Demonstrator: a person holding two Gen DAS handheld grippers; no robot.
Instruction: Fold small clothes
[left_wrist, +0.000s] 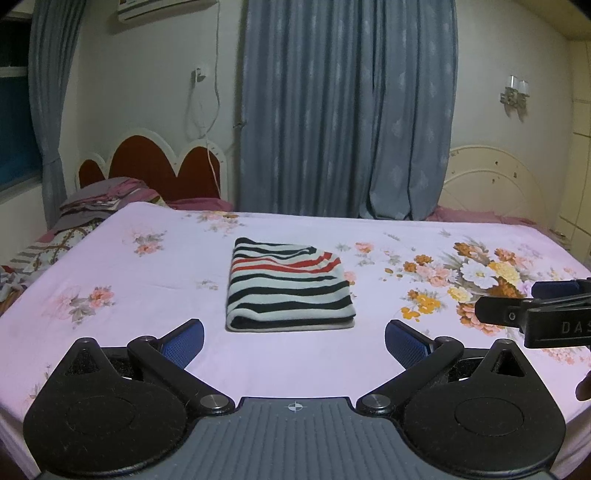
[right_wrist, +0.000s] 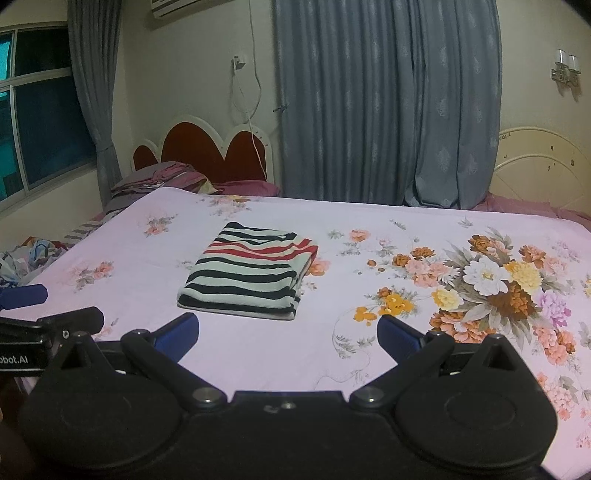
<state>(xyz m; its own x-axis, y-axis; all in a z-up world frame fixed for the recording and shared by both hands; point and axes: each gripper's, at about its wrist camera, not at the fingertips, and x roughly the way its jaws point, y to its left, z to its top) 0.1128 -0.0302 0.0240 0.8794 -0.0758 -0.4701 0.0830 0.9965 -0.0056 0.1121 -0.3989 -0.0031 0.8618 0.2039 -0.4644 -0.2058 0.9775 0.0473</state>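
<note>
A striped garment (left_wrist: 289, 286), black, white and red, lies folded into a neat rectangle in the middle of the pink floral bedsheet (left_wrist: 147, 280). It also shows in the right wrist view (right_wrist: 247, 275). My left gripper (left_wrist: 293, 341) is open and empty, just in front of the garment and apart from it. My right gripper (right_wrist: 288, 338) is open and empty, in front of the garment and a little to its right. The right gripper shows at the right edge of the left wrist view (left_wrist: 535, 310). The left gripper shows at the left edge of the right wrist view (right_wrist: 48, 310).
A pile of other clothes and bedding (left_wrist: 92, 206) lies at the far left by the red headboard (left_wrist: 147, 166). More crumpled cloth (right_wrist: 22, 258) lies off the sheet's left side. Grey curtains (left_wrist: 343, 110) hang behind the bed. A white headboard (left_wrist: 495, 177) stands at the far right.
</note>
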